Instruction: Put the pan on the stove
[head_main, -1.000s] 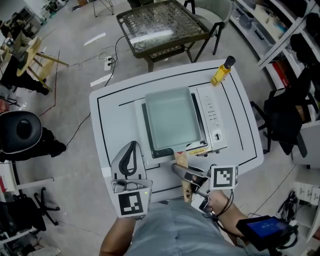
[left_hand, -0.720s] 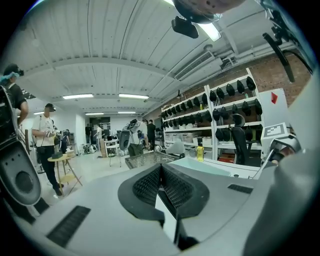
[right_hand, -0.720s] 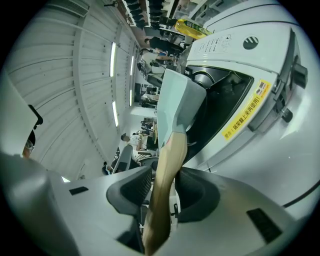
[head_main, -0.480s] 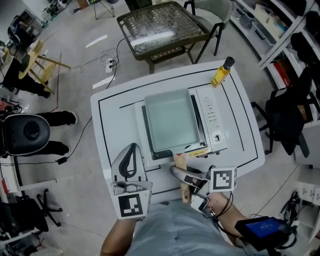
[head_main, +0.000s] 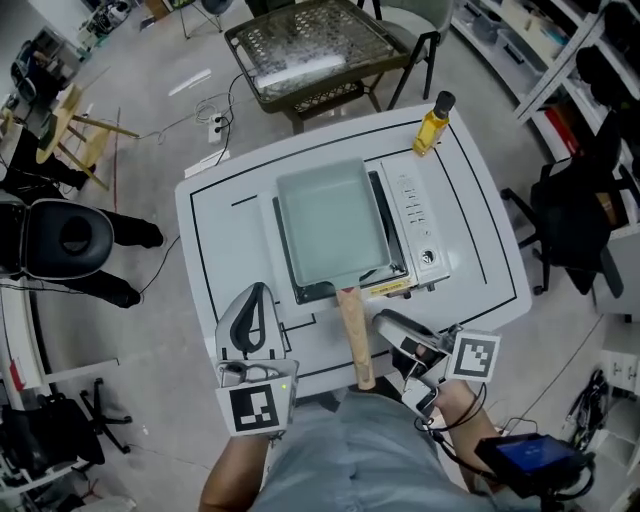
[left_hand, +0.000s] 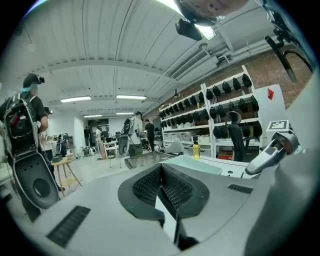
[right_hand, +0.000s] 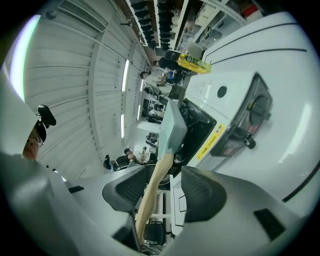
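**Q:** Pan position?
**A:** Pan (head_main: 325, 222) sits on the stove (head_main: 415, 215), its wooden handle (head_main: 353, 340) pointing toward the operator. Placement looks complete.

**Q:** Grippers?
**A:** Right gripper (head_main: 392, 325): jaws have just been opening (pads clear of the handle). Left gripper (head_main: 255, 298): jaws together, empty. Only withdrawal appears left.

No readable text; label (head_main: 385, 289) on stove (head_main: 412, 215) illegible.

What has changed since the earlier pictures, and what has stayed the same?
The right tongs have just been opening, let go of the pan's wooden handle, which still shows unpressed between them, and shifted right. The pan stays on the stove; the left tongs remain shut, unmoved.
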